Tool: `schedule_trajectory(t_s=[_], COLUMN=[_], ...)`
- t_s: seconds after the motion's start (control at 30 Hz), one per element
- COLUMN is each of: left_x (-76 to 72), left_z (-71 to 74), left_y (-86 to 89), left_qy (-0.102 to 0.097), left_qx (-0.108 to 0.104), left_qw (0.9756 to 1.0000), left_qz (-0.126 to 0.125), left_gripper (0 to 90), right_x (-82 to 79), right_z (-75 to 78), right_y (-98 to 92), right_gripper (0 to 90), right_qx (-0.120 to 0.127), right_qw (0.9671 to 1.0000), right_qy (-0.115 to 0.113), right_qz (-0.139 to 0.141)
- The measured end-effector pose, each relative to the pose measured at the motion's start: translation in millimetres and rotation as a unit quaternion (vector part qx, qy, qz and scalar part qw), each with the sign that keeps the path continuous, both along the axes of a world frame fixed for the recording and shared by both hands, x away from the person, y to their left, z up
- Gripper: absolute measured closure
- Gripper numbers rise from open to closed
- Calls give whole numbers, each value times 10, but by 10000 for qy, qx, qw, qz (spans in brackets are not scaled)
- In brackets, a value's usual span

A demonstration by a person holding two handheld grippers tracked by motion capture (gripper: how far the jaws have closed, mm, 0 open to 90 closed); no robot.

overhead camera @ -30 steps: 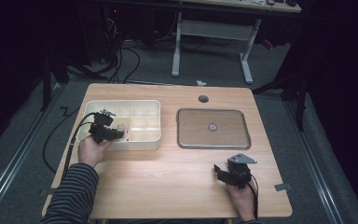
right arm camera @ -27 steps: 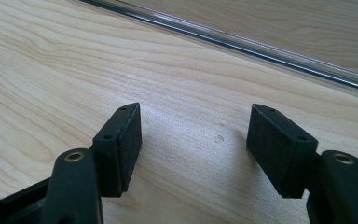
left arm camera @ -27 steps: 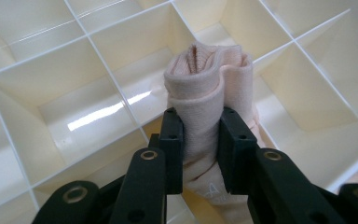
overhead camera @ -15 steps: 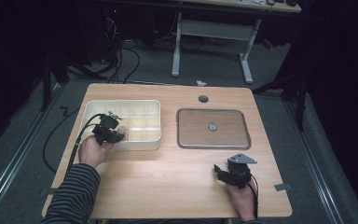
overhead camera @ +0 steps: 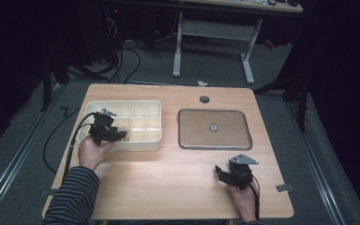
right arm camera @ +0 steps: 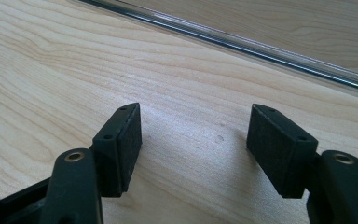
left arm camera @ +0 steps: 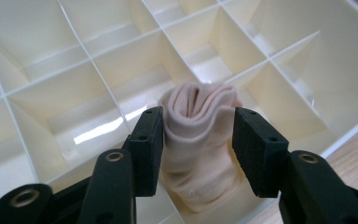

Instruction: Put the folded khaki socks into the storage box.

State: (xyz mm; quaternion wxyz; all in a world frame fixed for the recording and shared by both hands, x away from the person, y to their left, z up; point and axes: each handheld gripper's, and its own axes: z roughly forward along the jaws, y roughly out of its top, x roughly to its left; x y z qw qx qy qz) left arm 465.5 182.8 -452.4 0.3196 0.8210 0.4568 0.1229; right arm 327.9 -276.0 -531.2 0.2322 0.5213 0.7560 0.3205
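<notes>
1. The left gripper (left arm camera: 193, 140) hangs over the near row of the cream compartment box (overhead camera: 152, 107), at the left part of the wooden table (overhead camera: 168, 173). A rolled pale pink sock (left arm camera: 200, 144) stands in a near compartment, between the two black pads.
2. The jaws of the left gripper have just been opening. In the left gripper view the left pad seems to be at the edge of the cloth and the right pad has a narrow gap, so I judge that the sock is released and rests by itself in the compartment.
3. The right gripper (right arm camera: 193, 149) waits at the near right of the table, low over the bare wood. Its pads are wide apart and nothing is between them.
4. Progress, as I judge it: the putting of the sock in the box looks almost finished. What is left is to lift the left gripper away without dragging the sock out. The other compartments that I can see look empty.
5. A flat metal tray (overhead camera: 214, 143) lies right of the box, with one small round thing (overhead camera: 213, 127) in its middle; I cannot tell what it is.
6. The table is light wood with a round cable hole (overhead camera: 204, 99) at the far edge. The room around is dark; a second desk frame (overhead camera: 213, 44) and some cables (overhead camera: 122, 56) on the grey floor are behind.
</notes>
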Motion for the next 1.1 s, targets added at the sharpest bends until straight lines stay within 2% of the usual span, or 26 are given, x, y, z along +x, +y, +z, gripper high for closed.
schedule_trajectory(t_s=[0.1, 0.13, 0.27, 0.33, 0.4, 0.43, 0.57, 0.73, 0.8, 0.83, 0.87, 0.9, 0.97, 1.03, 1.1], left_x=[1, 8, 32, 51, 68, 85, 111, 121, 110, 110, 110, 110, 112, 102, 96], left_z=[33, 60, 83, 77, 51, 21, -38, -79, -104, -104, -133, -133, -168, -184, -196], left_y=[-10, -23, -49, -76, -86, -90, -117, -141, -168, -168, -183, -183, -203, -231, -243], left_qy=[-88, -156, -209, -220, -189, -132, -61, 6, 15, 15, 64, 64, 139, 113, 120], left_qx=[-28, -112, -146, -57, -26, 59, 180, 226, 362, 362, 490, 490, 621, 771, 811], left_qw=[9999, 9998, 9995, 9995, 9995, 9995, 9995, 9995, 9993, 9993, 9988, 9988, 9980, 9969, 9966], left_qz=[43, 110, 204, 220, 248, 268, 257, 199, 114, 114, 34, 34, -21, -71, -84], left_gripper=[547, 554, 622, 645, 689, 708, 731, 760, 771, 774, 777, 779, 781, 781, 781], right_x=[0, 0, 0, 0, 0, 0, 0, 0, 0, 0, 0, 0, 0, 0, 0], right_z=[0, 0, 0, 0, 0, 0, 0, 0, 0, 0, 0, 0, 0, 0, 0], right_y=[0, 0, 0, 0, -1, 0, -1, 0, 0, 0, 0, 0, 0, 0, 0], right_gripper=[354, 354, 354, 354, 354, 354, 353, 353, 354, 354, 354, 354, 354, 354, 354], right_qx=[0, 0, 1, 2, 1, 3, 4, 3, 1, 1, 0, 0, 0, 0, -1], right_qw=[10000, 10000, 10000, 10000, 10000, 10000, 10000, 10000, 10000, 10000, 10000, 10000, 10000, 10000, 10000], right_qy=[0, 0, 1, 0, 0, 2, 1, 1, 1, 1, -1, -1, 0, 0, 1], right_qz=[0, 0, 1, -1, 1, 1, 0, 1, 1, 1, 1, 1, 0, 0, 1])
